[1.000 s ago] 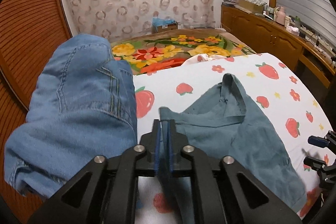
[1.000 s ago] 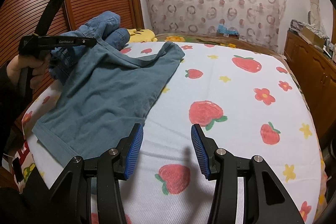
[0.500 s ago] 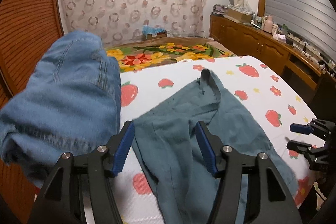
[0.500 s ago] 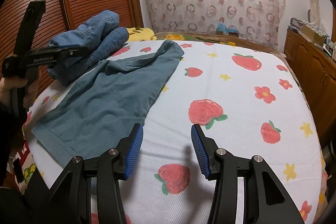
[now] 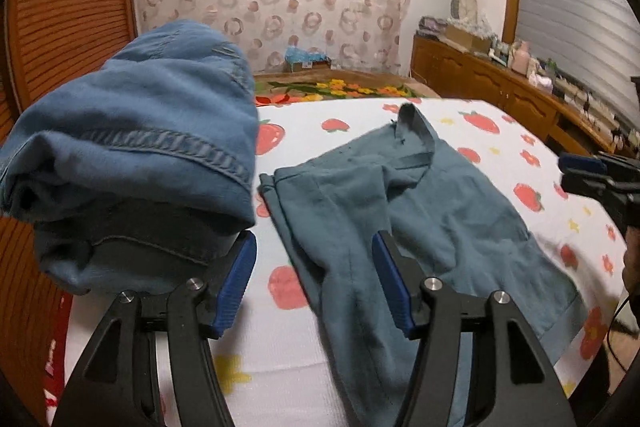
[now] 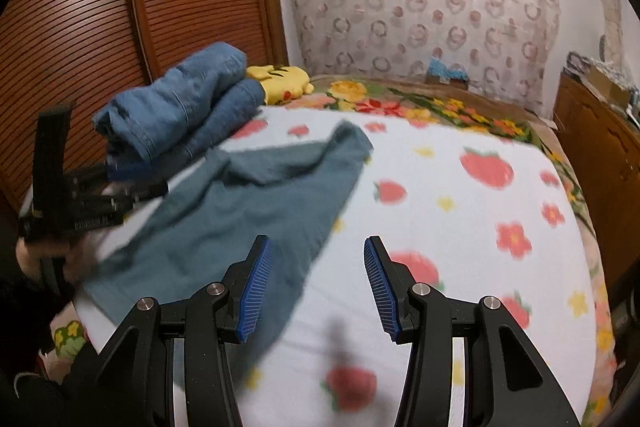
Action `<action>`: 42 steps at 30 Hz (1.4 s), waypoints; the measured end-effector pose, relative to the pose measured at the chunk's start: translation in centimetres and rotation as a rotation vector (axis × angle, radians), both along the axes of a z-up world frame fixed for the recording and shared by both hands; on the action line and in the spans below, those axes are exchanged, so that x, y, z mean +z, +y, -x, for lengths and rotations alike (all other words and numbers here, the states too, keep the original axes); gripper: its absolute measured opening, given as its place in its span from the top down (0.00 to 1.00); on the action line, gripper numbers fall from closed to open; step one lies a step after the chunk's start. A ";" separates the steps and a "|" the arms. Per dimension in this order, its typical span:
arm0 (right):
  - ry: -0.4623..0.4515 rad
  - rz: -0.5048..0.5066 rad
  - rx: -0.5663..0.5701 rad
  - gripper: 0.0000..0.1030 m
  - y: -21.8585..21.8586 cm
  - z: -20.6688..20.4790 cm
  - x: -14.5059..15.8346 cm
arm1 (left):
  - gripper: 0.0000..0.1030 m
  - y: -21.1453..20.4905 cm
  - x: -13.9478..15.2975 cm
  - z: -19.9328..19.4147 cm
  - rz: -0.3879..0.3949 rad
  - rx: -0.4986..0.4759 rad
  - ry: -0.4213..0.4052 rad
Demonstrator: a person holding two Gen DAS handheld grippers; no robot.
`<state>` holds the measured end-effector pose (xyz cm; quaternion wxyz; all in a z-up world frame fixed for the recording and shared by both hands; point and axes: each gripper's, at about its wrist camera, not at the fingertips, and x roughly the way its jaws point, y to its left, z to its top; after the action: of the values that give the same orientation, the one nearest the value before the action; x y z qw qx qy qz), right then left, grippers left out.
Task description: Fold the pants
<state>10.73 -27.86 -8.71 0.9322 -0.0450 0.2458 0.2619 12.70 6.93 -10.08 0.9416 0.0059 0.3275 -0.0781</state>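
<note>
L wrist: left gripper fingers spread, holding nothing, over the teal pants, soft knit, lying rumpled on the strawberry-print bed. Folded denim jeans bulk just beside, at left.

R wrist: right gripper fingers also spread w/ nothing between, near the pants' hem edge; yellow plush behind jeans.

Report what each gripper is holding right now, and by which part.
Nothing is held. The left gripper is open above the teal pants on the bed, and the right gripper is open too, with nothing between its fingers.
</note>
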 end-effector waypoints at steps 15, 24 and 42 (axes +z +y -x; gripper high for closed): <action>0.148 0.029 0.008 0.61 5.8 -11.5 0.1 | 0.41 1.7 1.4 1.6 0.042 0.062 -0.141; 0.258 0.037 0.026 0.90 7.6 -16.1 -0.8 | 0.41 1.7 1.4 1.8 0.027 0.075 -0.154; 0.178 0.085 -0.057 0.96 9.7 -18.8 1.0 | 0.41 1.6 1.0 1.7 0.021 0.081 -0.142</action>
<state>29.57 -18.16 -7.71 0.9109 -0.0543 0.3399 0.2275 10.99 8.56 -9.12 0.9648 -0.0116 0.2590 -0.0429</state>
